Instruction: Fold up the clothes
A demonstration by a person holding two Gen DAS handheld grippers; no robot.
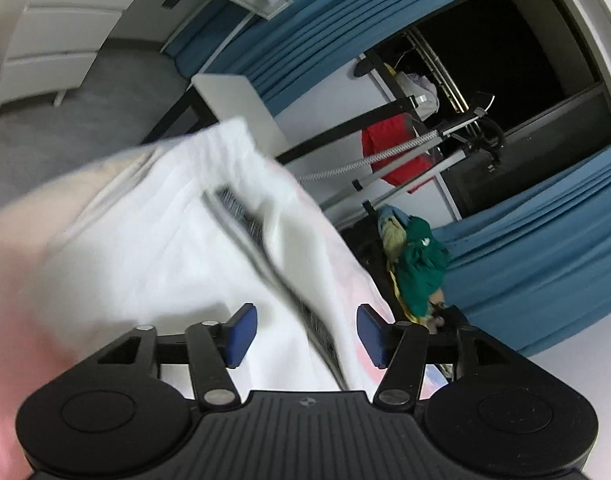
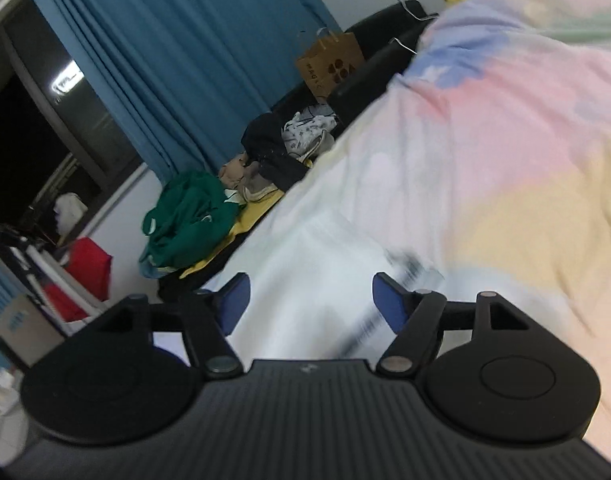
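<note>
Tilting downward, both grippers, left (image 1: 306, 334) and right (image 2: 310, 302), hang over the white garment (image 1: 153, 232), fingers released.

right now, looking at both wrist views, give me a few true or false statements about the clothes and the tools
1. Both tools stand open. True: the left tool and right tool each show a clear gap between the blue pads.
2. The white garment is clamped tight by the left tool. False: cloth lies between the pads, but they do not press on it.
3. A green garment lies in a heap near the blue curtain. True.
4. The curtain is red. False: it is blue; the red thing is a red cloth hanging on a rack.
5. A brown paper bag stands in the background. True.
</note>
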